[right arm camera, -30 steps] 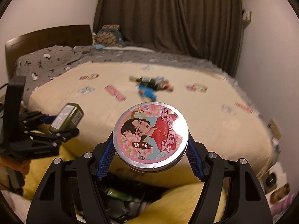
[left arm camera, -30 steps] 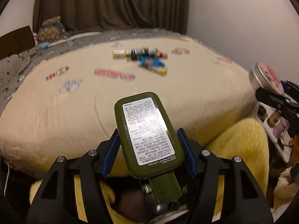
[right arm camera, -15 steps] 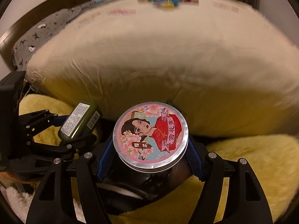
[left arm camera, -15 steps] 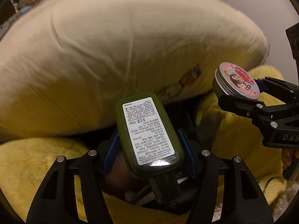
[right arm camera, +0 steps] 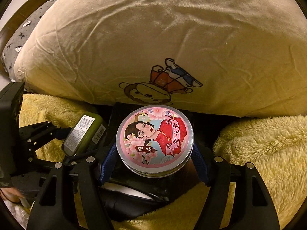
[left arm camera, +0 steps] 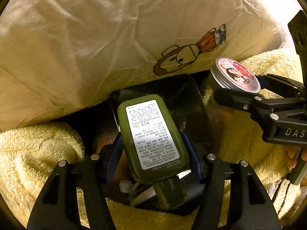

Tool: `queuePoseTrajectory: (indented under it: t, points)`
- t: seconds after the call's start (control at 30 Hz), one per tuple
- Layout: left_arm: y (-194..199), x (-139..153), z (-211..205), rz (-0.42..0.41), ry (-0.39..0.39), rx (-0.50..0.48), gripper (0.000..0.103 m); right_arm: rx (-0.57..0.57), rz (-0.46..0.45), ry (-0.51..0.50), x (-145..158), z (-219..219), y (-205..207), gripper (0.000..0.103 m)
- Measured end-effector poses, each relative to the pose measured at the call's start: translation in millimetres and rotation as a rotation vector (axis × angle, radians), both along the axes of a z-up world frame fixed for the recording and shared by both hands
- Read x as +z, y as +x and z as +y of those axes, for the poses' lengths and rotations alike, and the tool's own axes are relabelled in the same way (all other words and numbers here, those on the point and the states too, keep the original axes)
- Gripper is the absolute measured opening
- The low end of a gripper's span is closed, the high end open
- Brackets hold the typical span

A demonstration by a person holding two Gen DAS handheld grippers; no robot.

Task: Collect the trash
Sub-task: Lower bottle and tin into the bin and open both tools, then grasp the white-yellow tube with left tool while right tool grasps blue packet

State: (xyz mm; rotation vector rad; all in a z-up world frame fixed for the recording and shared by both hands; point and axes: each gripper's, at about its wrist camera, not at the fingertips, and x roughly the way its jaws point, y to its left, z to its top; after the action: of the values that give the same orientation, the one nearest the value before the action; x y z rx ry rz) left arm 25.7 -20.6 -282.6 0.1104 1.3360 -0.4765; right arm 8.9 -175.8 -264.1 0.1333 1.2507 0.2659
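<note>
A flat olive-green lotion bottle (left arm camera: 151,134) with a white label sits cap-toward-camera between the blue pads of my left gripper (left arm camera: 153,151), which is shut on it. My right gripper (right arm camera: 154,151) has a round silver tin with a pink picture lid (right arm camera: 154,138) between its pads; its jaws are opening, and the pads still touch the tin's sides. Both point steeply down over a black lined bin (left arm camera: 184,95) (right arm camera: 115,115). In the left wrist view the tin (left arm camera: 236,74) hangs at the right. The right wrist view shows the bottle (right arm camera: 82,134) at the left.
A cream duvet (left arm camera: 96,48) with a cartoon print overhangs the bin's far side. Yellow fleece blanket (left arm camera: 38,153) (right arm camera: 259,153) bulges on both sides of it. Pale scraps (left arm camera: 142,195) lie inside the bin. A person's fingers (left arm camera: 293,153) show at the right edge.
Both grippers have dropped and tipped downward, from facing across the bed to hanging over the black bin. The bottle and the tin came along in their grips.
</note>
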Motion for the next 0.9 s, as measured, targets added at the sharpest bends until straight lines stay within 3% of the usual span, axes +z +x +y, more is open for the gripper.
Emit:
queuePoseTrajectory:
  t: [0.1, 0.27, 0.67, 0.9]
  points:
    - [2.1, 4.9, -4.0, -0.012, 0.012, 0.013, 0.068, -0.001, -0.012, 0.002, 3.8, -3.0, 3.2, 0.084]
    - [-0.4, 23.3, -2.2, -0.091, 0.029, 0.036, 0.08, -0.033, -0.082, 0.013, 24.1, -15.7, 3.9, 0.086]
    - [11.8, 104.4, 17.3, -0.313, 0.0, 0.095, 0.084, -0.072, -0.38, -0.042, 116.5, -36.1, 4.6, 0.089]
    - [36.8, 152.8, 25.9, -0.48, 0.006, 0.136, 0.086, -0.099, -0.522, -0.086, 154.5, -49.5, 45.8, 0.089]
